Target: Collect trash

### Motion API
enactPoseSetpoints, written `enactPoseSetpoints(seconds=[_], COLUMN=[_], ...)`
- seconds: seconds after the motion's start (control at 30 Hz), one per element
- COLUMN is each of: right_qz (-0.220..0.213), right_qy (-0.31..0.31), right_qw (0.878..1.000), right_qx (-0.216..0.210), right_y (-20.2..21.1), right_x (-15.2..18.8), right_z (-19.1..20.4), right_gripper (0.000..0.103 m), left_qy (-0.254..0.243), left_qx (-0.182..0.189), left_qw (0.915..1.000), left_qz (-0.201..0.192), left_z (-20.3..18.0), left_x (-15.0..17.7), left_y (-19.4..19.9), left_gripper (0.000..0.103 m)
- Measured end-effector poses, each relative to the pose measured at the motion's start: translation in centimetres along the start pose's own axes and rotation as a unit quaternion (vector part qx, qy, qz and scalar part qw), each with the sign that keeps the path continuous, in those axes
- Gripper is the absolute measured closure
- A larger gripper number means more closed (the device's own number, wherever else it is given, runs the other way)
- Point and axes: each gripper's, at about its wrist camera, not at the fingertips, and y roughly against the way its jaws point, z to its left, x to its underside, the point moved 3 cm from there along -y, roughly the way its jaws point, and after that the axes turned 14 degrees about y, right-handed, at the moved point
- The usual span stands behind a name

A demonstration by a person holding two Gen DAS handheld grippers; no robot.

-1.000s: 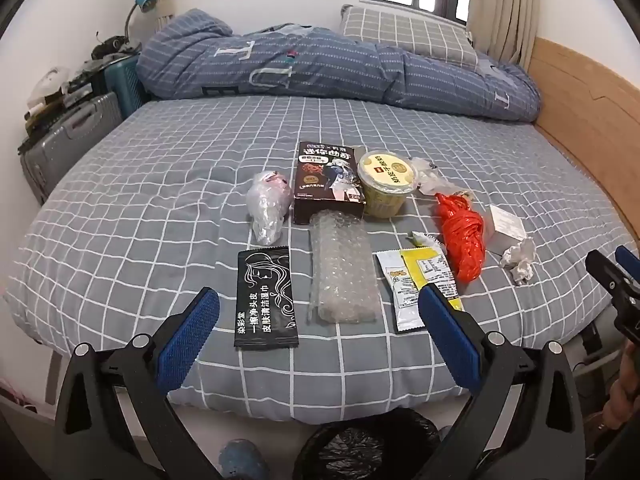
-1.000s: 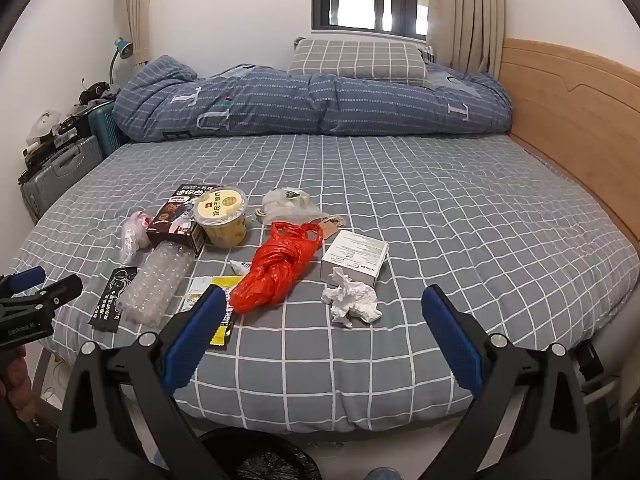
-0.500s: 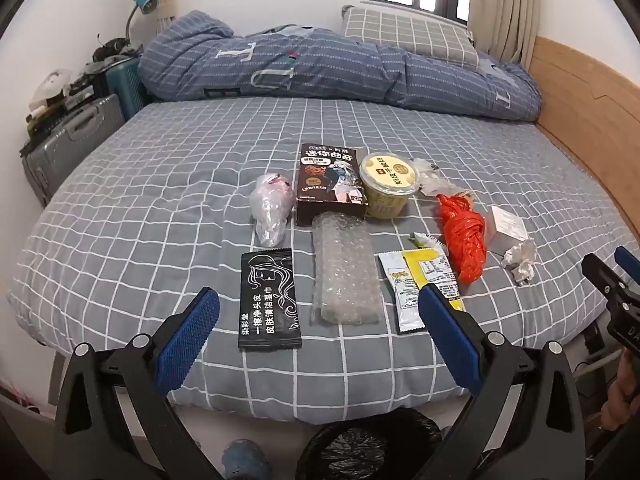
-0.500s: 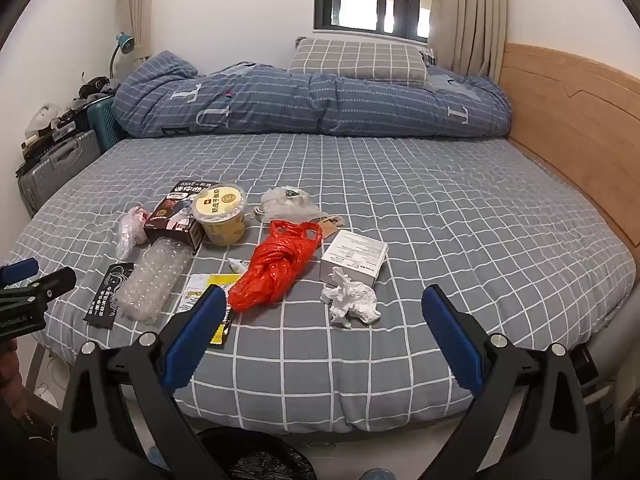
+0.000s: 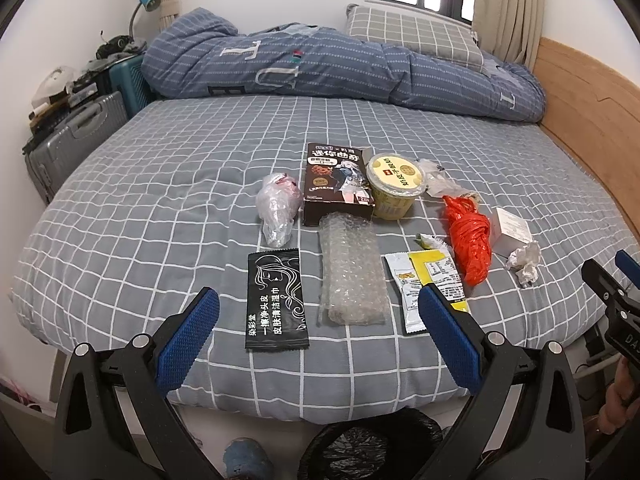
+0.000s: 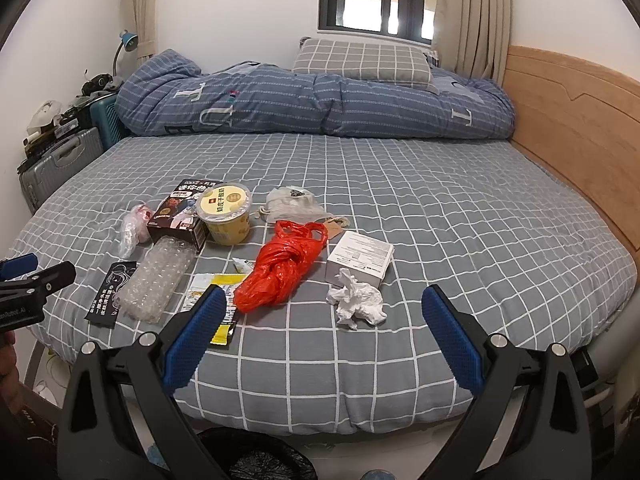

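Pre-grasp: left gripper [image 5: 316,320] and right gripper [image 6: 320,318] both spread wide, empty, short of litter on bed [image 5: 160,200]; judged next, descend onto crumpled tissue [image 6: 356,302], bin bag [image 5: 372,448] below.

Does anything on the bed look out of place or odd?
Yes. Trash is scattered on the bed: a red plastic bag, crumpled tissue, bubble wrap and a yellow cup. Nothing looks spilled.

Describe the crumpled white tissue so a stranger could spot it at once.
Start at the grey checked bed and go to the litter near its front edge. The crumpled white tissue lies just in front of the white box, right of the red plastic bag. It alone is a wrinkled paper wad.
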Motion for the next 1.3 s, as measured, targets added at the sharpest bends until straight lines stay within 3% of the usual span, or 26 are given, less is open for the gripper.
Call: enactPoseSetpoints(seconds=[1.3], right_qz=[-0.001], right_qy=[-0.002], right_qw=[1.000], right_qx=[-0.007], right_y=[0.00], right_x=[-0.12], right_z=[0.29], right_gripper=[0.009], left_qy=[0.007], left_qx=[-0.015], left_qw=[0.9998], left_qz=[-0.009], left_z=[0.16], left_x=[-0.16], left_y=[-0.17], left_gripper=[0.006])
